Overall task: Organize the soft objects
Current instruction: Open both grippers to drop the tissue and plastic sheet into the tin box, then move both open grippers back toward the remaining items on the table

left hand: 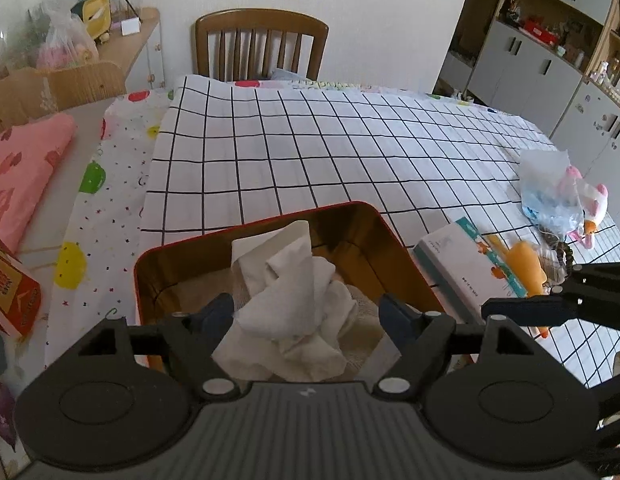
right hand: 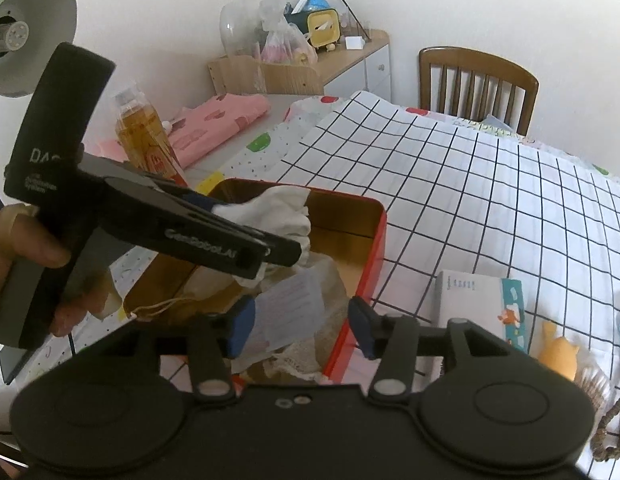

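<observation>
A red tin box (left hand: 269, 219) with a gold inside stands on the checked cloth, close in front of both grippers. A crumpled white cloth (left hand: 293, 292) lies heaped in it on beige fabric. My left gripper (left hand: 305, 314) is open, its blue pads standing wide on either side of the white cloth (right hand: 285, 212) without pressing it. In the right wrist view the left gripper (right hand: 245, 226) reaches in from the left, held by a hand (right hand: 17, 240). My right gripper (right hand: 301, 330) is open over the near corner of the box (right hand: 376, 248), above a pale labelled packet (right hand: 293, 304).
Right of the box lie a white book (left hand: 462, 264), an orange toy (left hand: 526, 268) and a plastic bag with a plush (left hand: 558, 196). A folded pink cloth (left hand: 25, 168) and a carton (left hand: 13, 292) sit left. A bottle (right hand: 141, 128), lamp (right hand: 29, 40) and chair (left hand: 261, 40) stand around.
</observation>
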